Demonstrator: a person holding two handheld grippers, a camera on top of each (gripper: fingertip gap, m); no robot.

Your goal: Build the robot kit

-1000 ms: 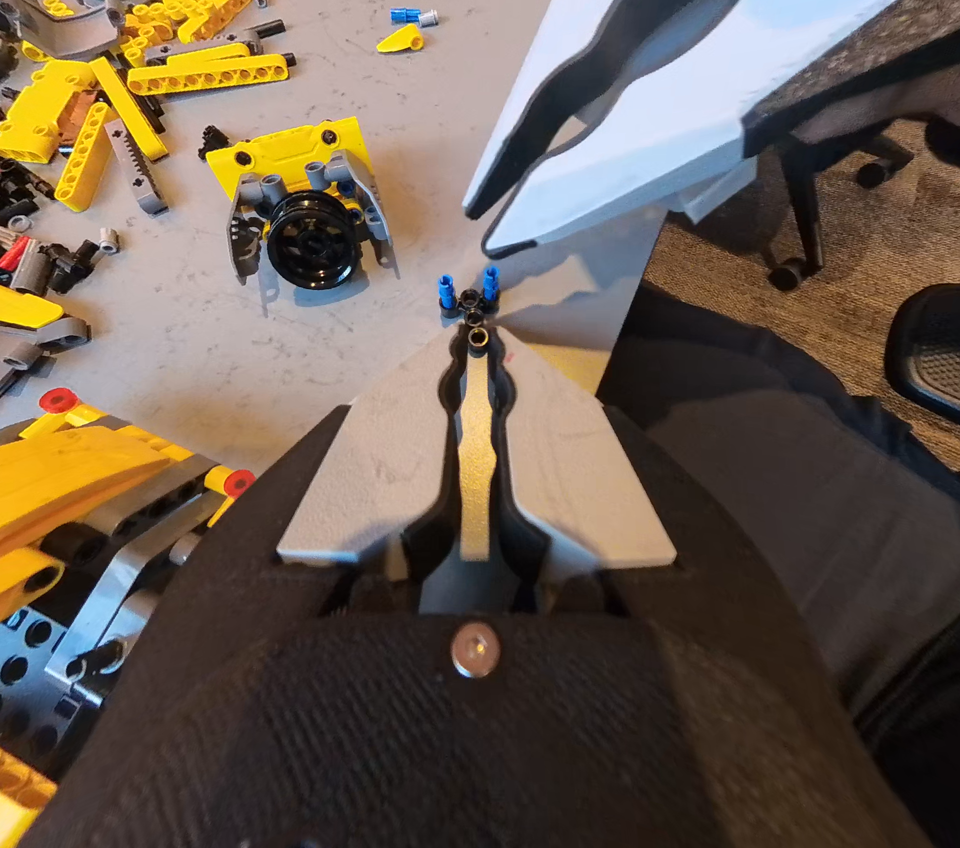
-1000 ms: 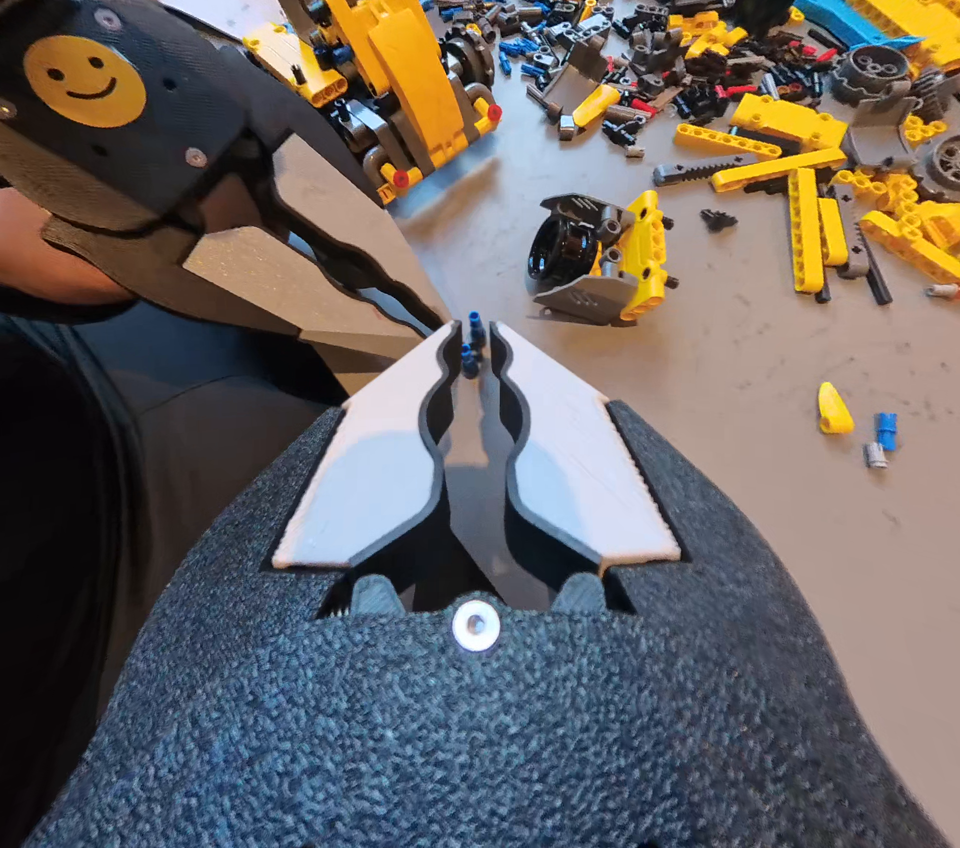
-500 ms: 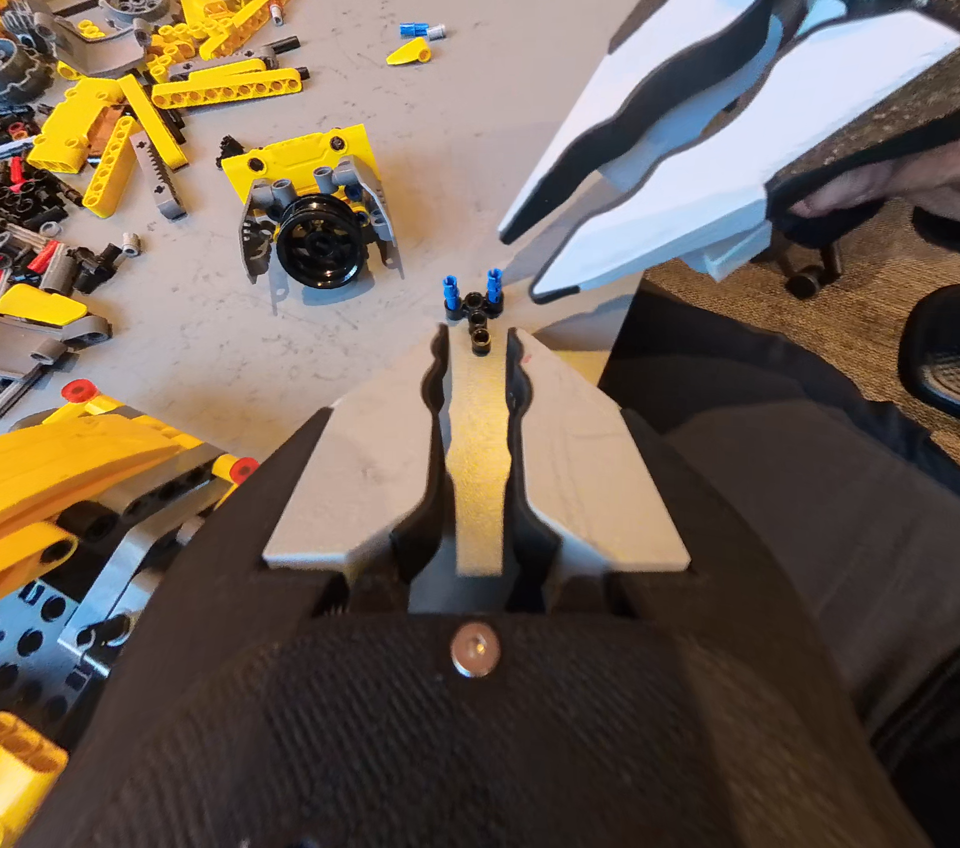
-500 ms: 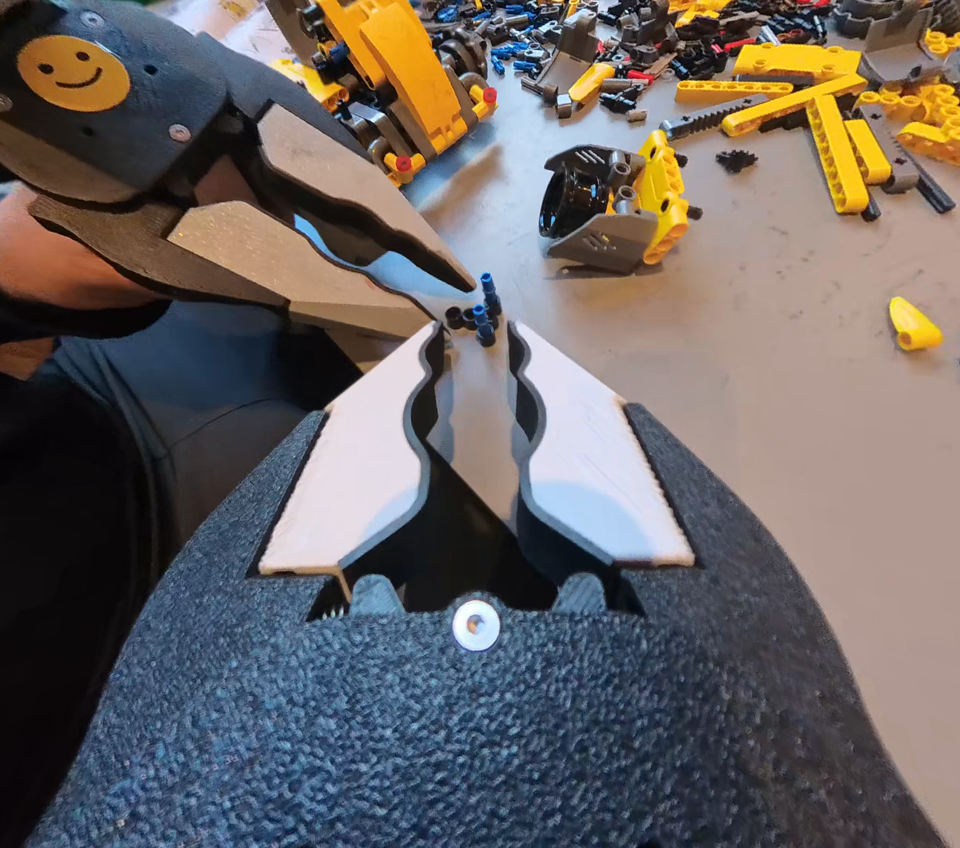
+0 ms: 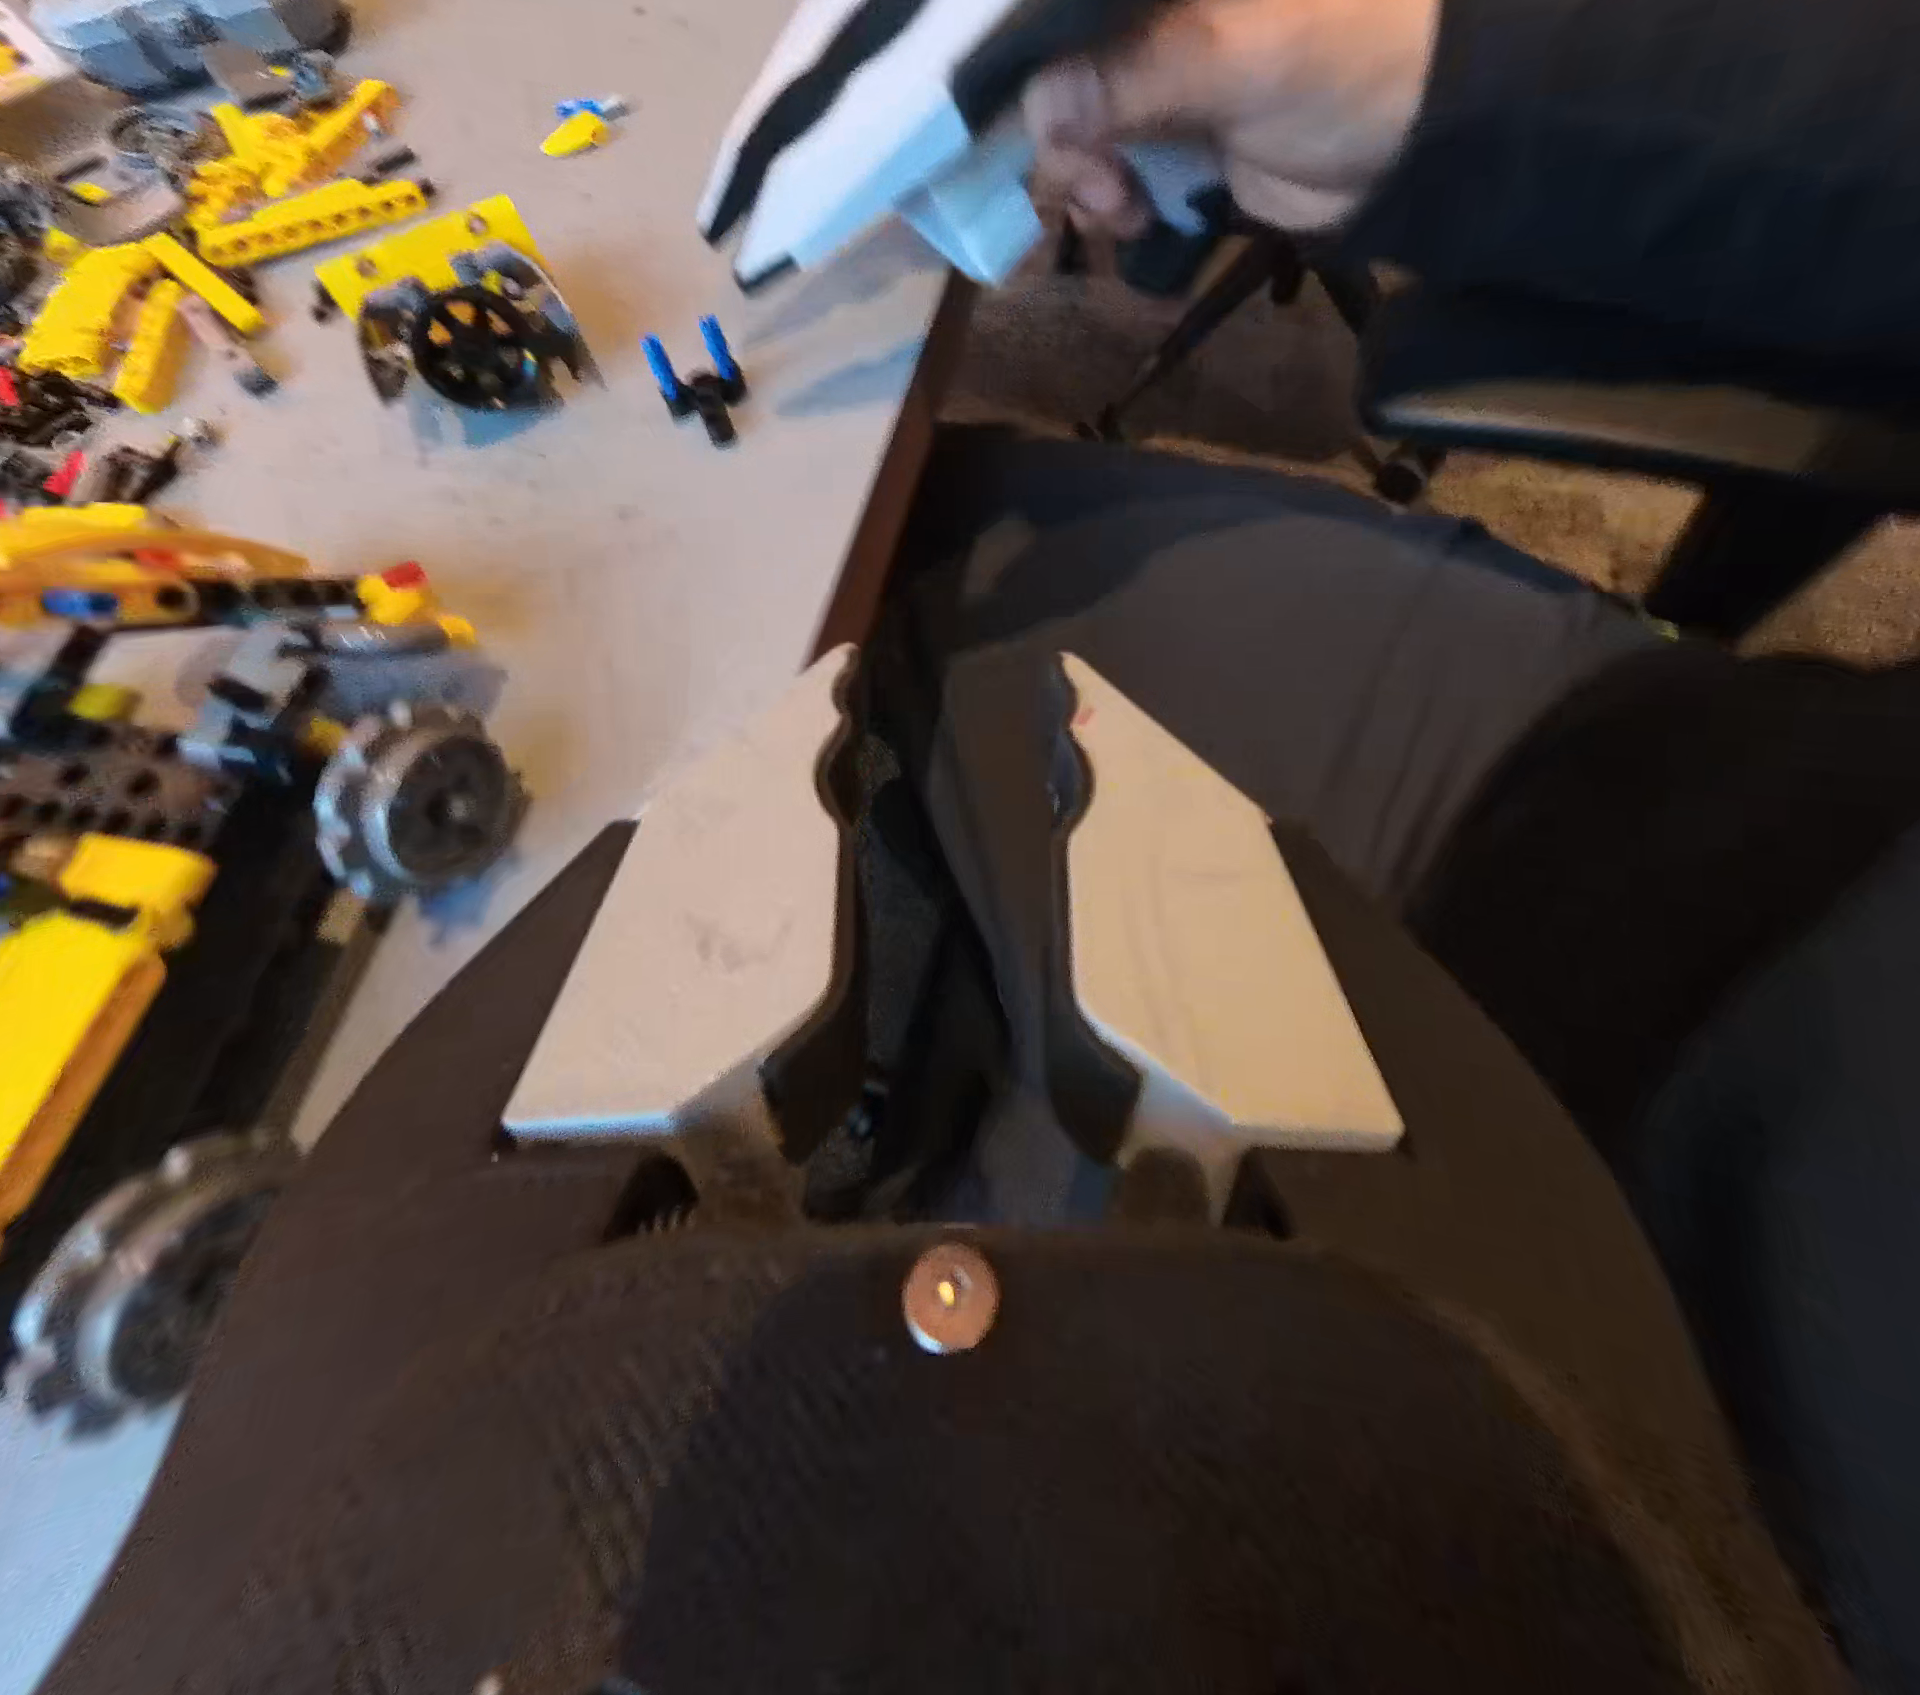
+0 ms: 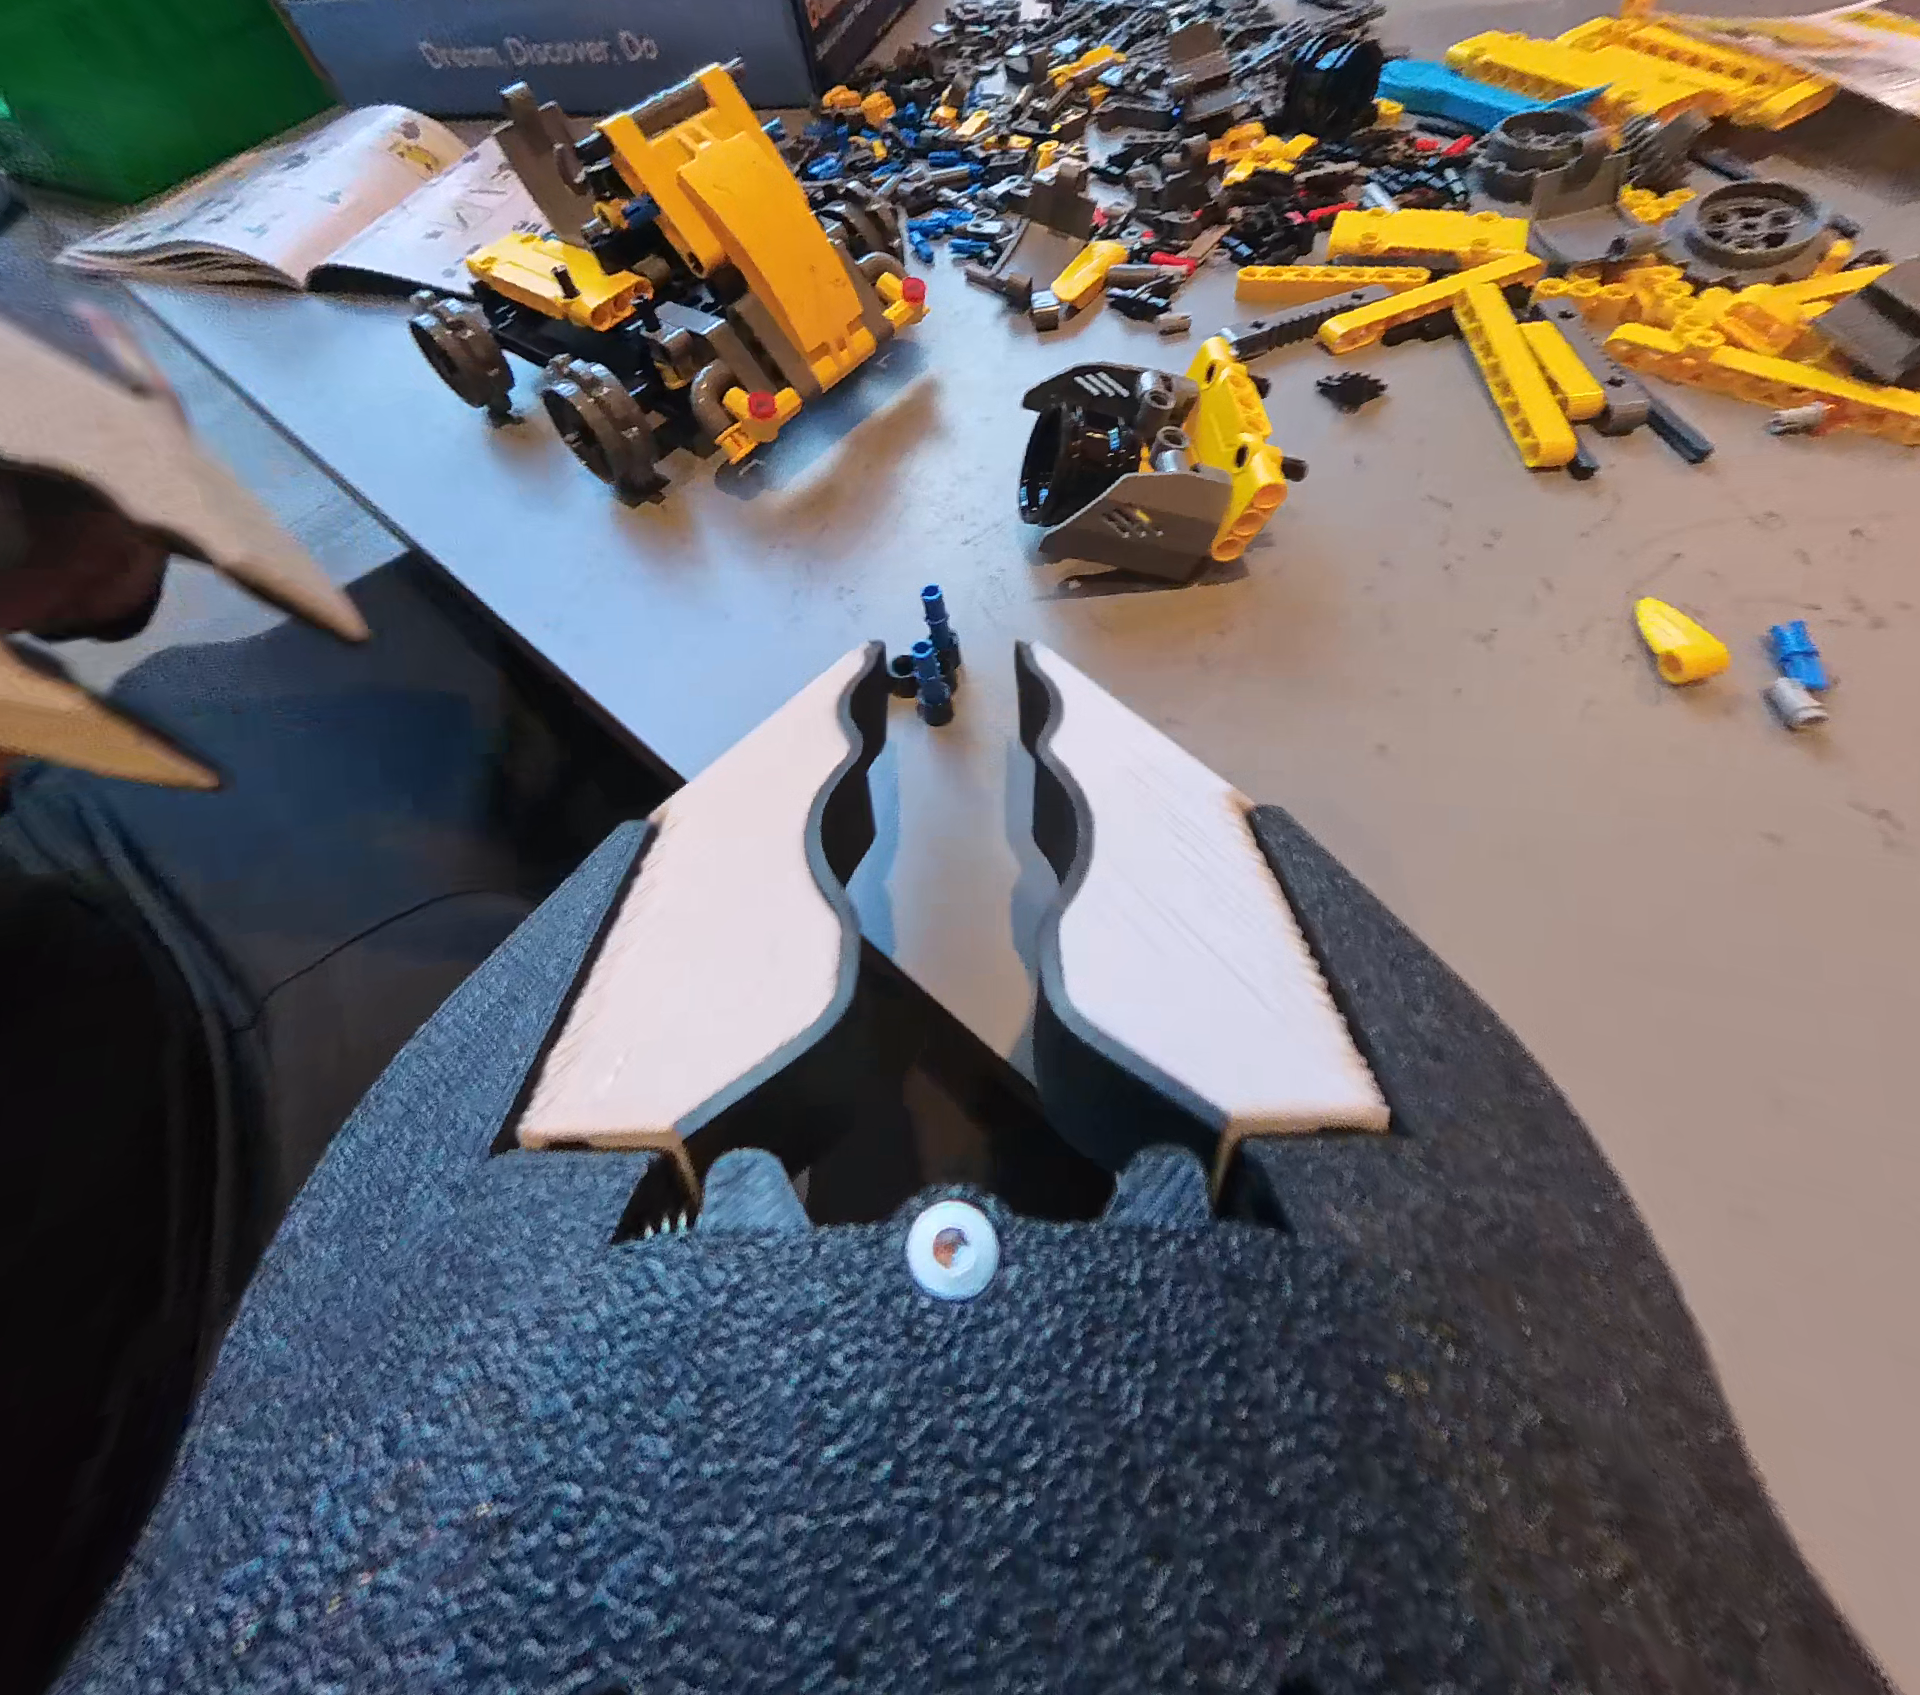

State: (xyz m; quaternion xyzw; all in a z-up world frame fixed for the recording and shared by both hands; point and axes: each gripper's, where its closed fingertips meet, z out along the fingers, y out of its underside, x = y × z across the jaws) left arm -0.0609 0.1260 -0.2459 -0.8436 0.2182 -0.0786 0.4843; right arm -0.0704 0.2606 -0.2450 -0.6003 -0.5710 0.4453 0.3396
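Both tongs, left and right, stood released and empty. A small black-and-blue pin piece lay on the desk near its edge, just ahead of the right tongs. A wheel assembly and yellow truck sat beyond, nothing between.

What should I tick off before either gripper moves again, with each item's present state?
1. Left gripper open and empty: ok; it hangs past the table edge, over the person's lap.
2. Right gripper open and empty: ok.
3. Pin piece free on the table, touched by neither gripper: ok; it lies just ahead of the right fingertips.
4. Pin piece back from the table edge: ok, though near it.
5. Wheel assembly apart from the pin piece: ok.
6. Sharp left view: not ok, it is blurred.
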